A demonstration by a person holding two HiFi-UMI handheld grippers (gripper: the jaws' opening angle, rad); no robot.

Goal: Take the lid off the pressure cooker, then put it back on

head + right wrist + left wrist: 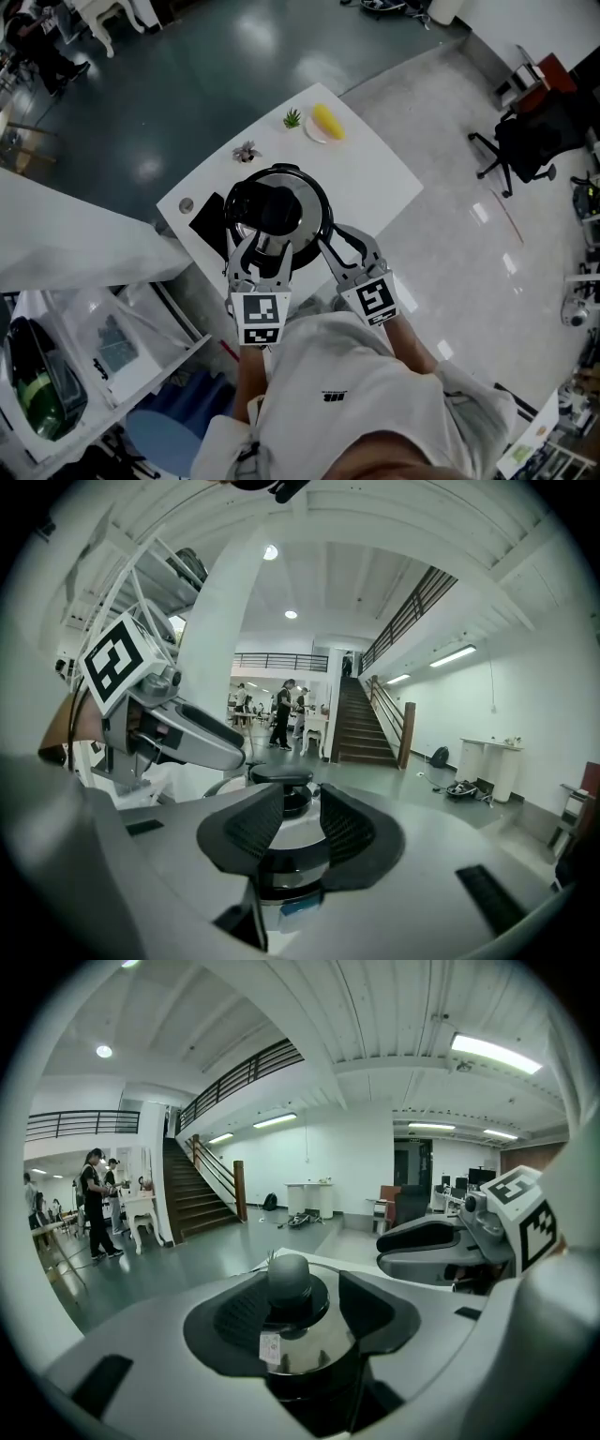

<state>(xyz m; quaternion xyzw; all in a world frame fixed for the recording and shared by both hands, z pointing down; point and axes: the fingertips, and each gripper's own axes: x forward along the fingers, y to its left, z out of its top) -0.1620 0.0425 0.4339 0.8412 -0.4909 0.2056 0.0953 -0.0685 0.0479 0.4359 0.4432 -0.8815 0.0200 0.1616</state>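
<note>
The near rim of the round steel pressure cooker [278,211] with its black lid is covered by the left gripper [261,251] and the right gripper [336,242], so I can't tell whether either touches it there. A flat black thing [208,217] just left of the cooker runs partly behind it; what it is I can't say. The small round grey thing [186,204] farther left of the cooker is too small to name.

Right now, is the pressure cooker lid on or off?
On. The lid sits flat and centred on the pressure cooker, knob upright; head view shows no offset. Locked or not: cannot tell.
</note>
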